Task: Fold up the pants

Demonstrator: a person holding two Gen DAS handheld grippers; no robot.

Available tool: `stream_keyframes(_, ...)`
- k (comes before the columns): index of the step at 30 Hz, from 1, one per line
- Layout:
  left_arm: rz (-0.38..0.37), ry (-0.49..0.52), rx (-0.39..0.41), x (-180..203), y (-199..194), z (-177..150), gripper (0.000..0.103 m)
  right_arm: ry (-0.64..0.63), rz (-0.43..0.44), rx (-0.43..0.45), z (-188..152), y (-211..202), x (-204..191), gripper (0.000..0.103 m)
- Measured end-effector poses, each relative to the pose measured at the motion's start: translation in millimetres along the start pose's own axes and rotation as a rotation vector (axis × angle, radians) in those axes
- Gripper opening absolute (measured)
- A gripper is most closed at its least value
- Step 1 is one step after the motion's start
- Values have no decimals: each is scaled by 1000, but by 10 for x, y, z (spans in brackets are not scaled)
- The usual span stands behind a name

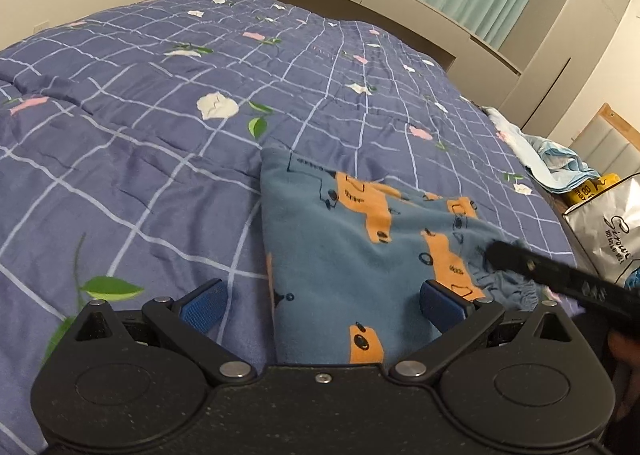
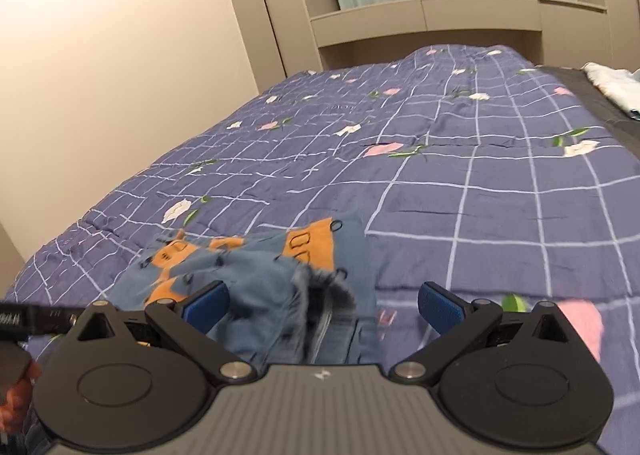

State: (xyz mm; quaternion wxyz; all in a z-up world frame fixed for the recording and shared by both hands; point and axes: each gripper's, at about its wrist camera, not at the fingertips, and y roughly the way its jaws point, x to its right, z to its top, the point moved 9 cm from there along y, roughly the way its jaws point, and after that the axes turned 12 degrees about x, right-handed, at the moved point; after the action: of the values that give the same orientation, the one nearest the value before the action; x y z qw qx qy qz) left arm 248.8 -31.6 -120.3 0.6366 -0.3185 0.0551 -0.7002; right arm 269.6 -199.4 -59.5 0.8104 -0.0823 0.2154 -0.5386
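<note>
Left wrist view puts the pants straight ahead of our left gripper, lying on the checked quilt and running away from us toward a straight far edge. Their near end passes between our two blue pads, filling the right half of the gap. Their left edge sits about midway between the pads, with bare quilt on the other side.

From the right wrist view, the same blue-and-orange pants lie ahead and to the left of our right gripper. A bunched, blurred fold, which we take for the waistband end, rises in the gap between the fingers. The cloth reads as longer front-to-back than side-to-side from both cameras, so we judge the long axis to run roughly along our line of sight.

Both grippers stand wide open, pads well apart, and neither pinches anything. Whether the cloth touches the pads we cannot tell; it is under and between them. In the left view, the black finger of our right gripper reaches in from the right, its tip at the ruffled right edge of the pants.

We judge both hands about equally near the garment: the left at its left near edge, the right at its bunched right side. A grasp at those two edges looks like the coming move, and the loose bunch is where the fold could go crooked.

A heap of pale blue laundry and a silver bag sit well off to the right.
</note>
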Motion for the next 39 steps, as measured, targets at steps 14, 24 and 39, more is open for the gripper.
stream_keyframes(14, -13, 28, 46, -59, -35, -91, 102, 183, 156, 12, -151, 38, 128, 103)
stream_keyframes(24, -16, -4, 9, -93, -32, -83, 102, 202, 128, 43, -137, -26, 150, 81)
stream_keyframes(39, -44, -164, -17, -177, -81, 24, 85, 274, 119, 63, -185, -78, 147, 53)
